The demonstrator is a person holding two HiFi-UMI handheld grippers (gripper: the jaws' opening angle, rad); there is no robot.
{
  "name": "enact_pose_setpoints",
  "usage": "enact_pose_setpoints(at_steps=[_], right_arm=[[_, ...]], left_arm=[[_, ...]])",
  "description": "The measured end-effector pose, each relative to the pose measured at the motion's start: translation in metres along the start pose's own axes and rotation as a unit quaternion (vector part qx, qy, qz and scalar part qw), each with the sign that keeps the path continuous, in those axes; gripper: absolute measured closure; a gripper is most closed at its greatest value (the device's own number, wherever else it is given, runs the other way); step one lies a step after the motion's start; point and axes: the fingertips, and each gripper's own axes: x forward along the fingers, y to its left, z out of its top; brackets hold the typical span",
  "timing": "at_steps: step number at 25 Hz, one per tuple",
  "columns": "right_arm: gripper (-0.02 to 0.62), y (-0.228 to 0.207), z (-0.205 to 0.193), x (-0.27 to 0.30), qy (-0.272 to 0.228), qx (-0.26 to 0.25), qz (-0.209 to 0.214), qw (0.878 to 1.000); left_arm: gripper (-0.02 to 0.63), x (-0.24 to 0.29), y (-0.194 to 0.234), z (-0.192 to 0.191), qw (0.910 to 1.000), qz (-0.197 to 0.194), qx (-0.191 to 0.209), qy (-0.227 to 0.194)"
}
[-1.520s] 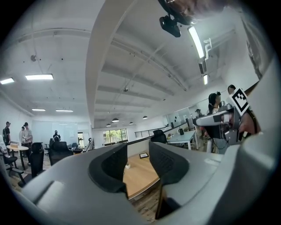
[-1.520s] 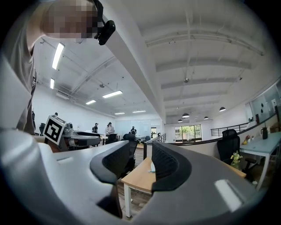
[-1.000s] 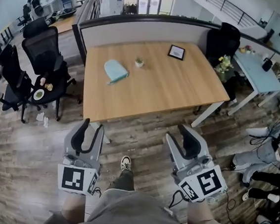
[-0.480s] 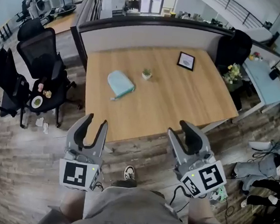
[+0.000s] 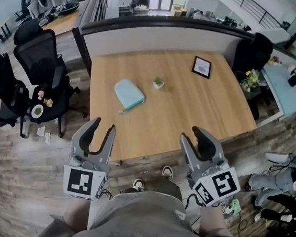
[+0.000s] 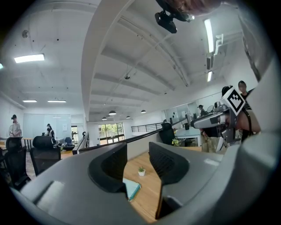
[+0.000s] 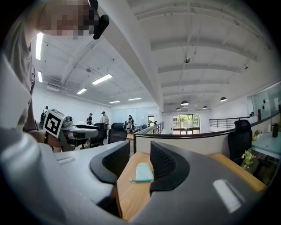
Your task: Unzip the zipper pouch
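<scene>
both grippers held up short of the table, pouch lying untouched

the person stands at the near edge of the wooden table (image 5: pixel 185 111) with both forearms raised in front of the body. the left gripper (image 5: pixel 102 128) is held low on the left, jaws pointing up and forward toward the table. the right gripper (image 5: pixel 194 136) is level with it on the right, tilted a little outward. the two are well apart and neither touches the table.

in the left gripper view the left gripper (image 6: pixel 138 151) has its jaws standing apart at a moderate gap with nothing between them; the tabletop shows through the gap. the right gripper (image 7: pixel 139 151) is the same in its own view, jaws parted and bare.

the zipper pouch (image 5: pixel 128 94), pale blue-green, lies flat on the left half of the table, well ahead of both grippers. a thin tail sticks out at its near end. it shows far off through the right gripper's gap (image 7: pixel 143 172), and one corner peeks past the left jaw (image 6: pixel 131 189). whether its zip is done up, and what it holds, i can't tell from here.

just beside the pouch, to its right, stands a small white pot (image 5: pixel 158 84) with a green plant in it. a dark picture frame (image 5: pixel 201 67) lies near the far right corner. on a black chair (image 5: pixel 47 97) left of the table sits a small round dish (image 5: pixel 37 111), its contents too small to make out.
</scene>
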Motion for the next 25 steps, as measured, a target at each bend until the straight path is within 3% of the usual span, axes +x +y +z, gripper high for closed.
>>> enact_pose_setpoints(at_steps=[5,13,25], right_arm=[[0.456,-0.022,-0.006,0.035,0.002,-0.006,0.017,1.0],[0.456,-0.091,-0.004,0.094,0.007,0.001,0.069,0.998],[0.456,-0.213,-0.003,0.168,0.031,0.003,0.176,0.984]], left_arm=[[0.448,0.029,0.017,-0.007,0.9997,0.021,0.006,0.006],[0.448,0.095,0.03,-0.012,0.9959,0.075,0.007,0.049],[0.448,0.206,0.004,-0.004,0.9849,0.156,-0.008,0.073]])
